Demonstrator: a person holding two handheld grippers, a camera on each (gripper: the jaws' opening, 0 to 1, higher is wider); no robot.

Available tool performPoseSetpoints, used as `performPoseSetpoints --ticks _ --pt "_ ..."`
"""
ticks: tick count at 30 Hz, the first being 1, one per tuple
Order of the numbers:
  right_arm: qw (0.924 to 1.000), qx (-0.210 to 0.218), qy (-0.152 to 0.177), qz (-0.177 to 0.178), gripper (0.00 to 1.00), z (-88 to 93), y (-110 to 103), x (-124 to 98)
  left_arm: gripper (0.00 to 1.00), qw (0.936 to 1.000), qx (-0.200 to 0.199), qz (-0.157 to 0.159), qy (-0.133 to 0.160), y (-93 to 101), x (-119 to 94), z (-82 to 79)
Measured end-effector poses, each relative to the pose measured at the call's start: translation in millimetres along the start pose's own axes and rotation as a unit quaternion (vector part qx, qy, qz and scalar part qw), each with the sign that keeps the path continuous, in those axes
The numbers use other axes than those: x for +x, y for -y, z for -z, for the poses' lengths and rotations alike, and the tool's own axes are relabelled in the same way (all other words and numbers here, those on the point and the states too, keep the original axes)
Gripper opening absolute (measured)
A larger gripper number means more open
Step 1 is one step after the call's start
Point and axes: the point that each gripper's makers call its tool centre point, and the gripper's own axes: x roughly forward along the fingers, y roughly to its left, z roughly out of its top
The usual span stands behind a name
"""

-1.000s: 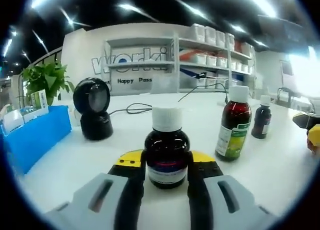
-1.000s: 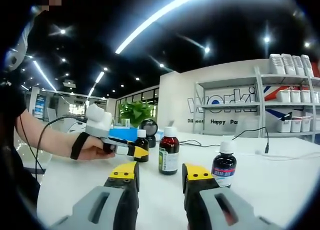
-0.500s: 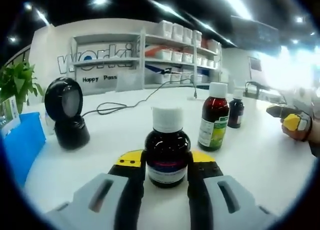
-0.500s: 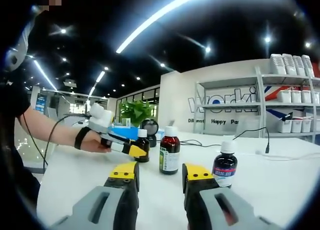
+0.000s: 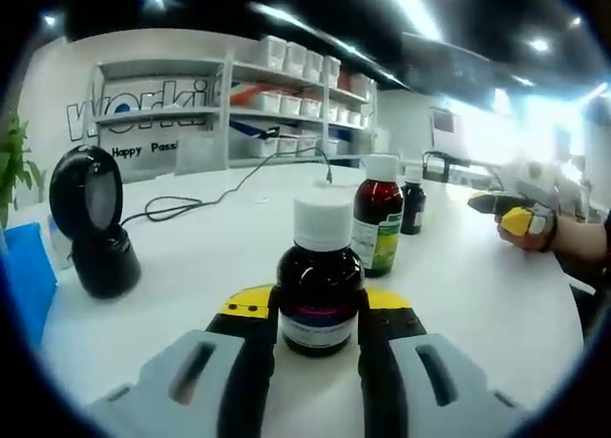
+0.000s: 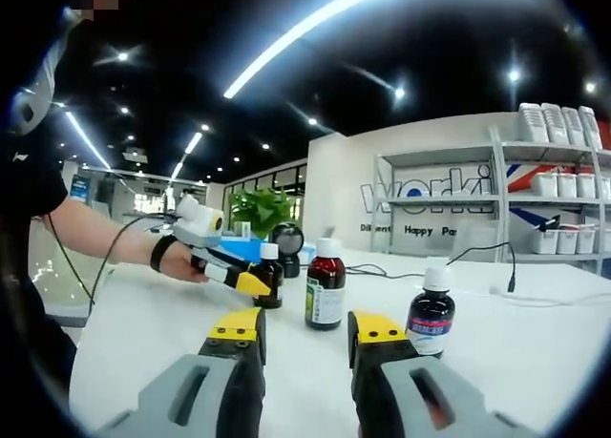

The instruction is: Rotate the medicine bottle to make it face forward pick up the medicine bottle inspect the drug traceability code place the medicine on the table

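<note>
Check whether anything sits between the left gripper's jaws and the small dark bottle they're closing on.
Nothing visible does. The small dark bottle already stands between the left gripper jaws, which flank its sides. The taller green-labelled bottle and the black scanner stand farther off on the white table.

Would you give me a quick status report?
Left gripper shut on medicine bottle, upright on table. Right gripper open, empty. Nothing obstructing.
</note>
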Motion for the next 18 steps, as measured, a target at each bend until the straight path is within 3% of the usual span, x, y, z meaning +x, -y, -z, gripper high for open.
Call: performPoseSetpoints --ticks 4,7,10,16,18 --pt "1.0000 0.001 0.000 -0.001 0.30 0.1 0 0 0.25 0.9999 -0.003 -0.013 0.007 2.8 0 1.0" --pt "1.0000 0.001 0.000 -0.001 0.30 0.2 0 0 0.32 0.9993 0.002 -0.037 0.006 -2.4 -2 4.5" --pt "1.0000 0.001 0.000 0.000 0.30 0.0 0 0 0.32 0.9969 -0.001 -0.078 0.016 -3.9 -11 4.0" --pt "1.0000 0.002 0.002 -0.002 0.30 -0.6 -1 0 0.36 0.9932 0.019 -0.112 0.025 5.6 -26 4.1" --pt "1.0000 0.002 0.002 -0.002 0.30 -0.6 -1 0 0.37 0.9895 -0.001 -0.141 0.034 7.5 -33 4.1"
